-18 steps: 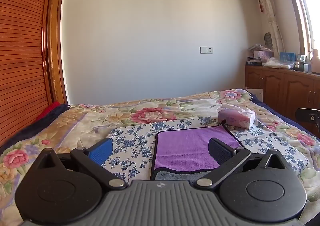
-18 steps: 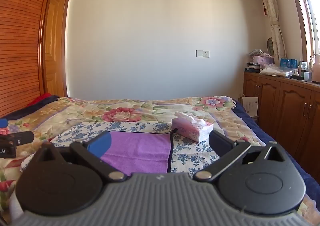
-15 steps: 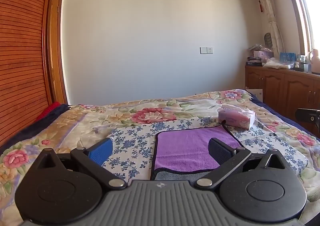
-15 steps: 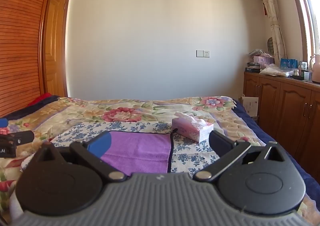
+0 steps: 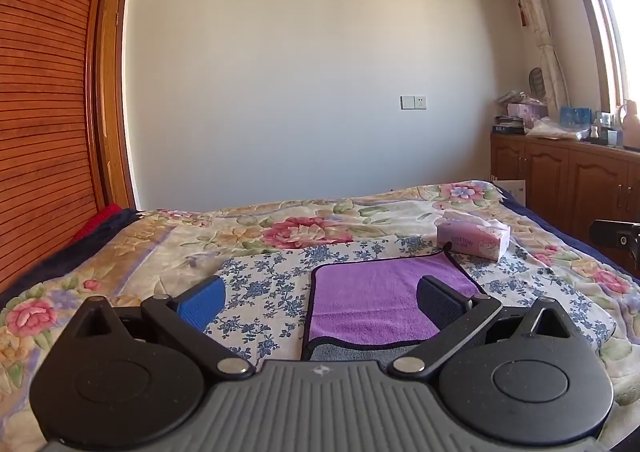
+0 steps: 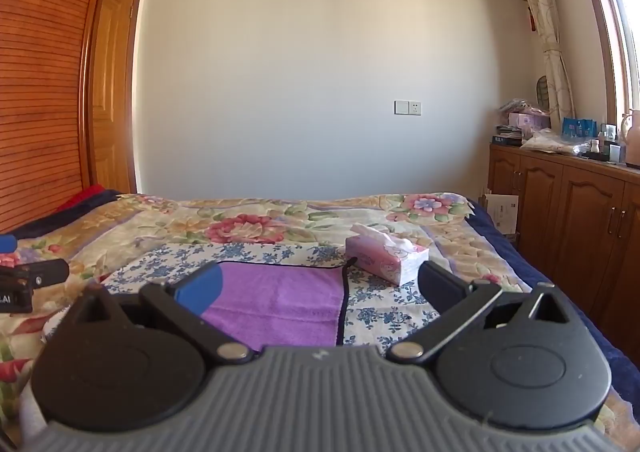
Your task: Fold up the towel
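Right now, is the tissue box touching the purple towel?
Apart. The right wrist view shows blue-flowered cloth between the towel and the tissue box; only the towel's corner loop reaches toward the box.

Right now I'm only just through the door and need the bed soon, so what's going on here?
A person holds two grippers over the bed, about to fold a purple towel. The towel lies on the floral cover, its near edge showing grey. The left gripper and right gripper are both wide open, holding nothing. A pink tissue box sits by the towel's far right corner. Folding hasn't started.
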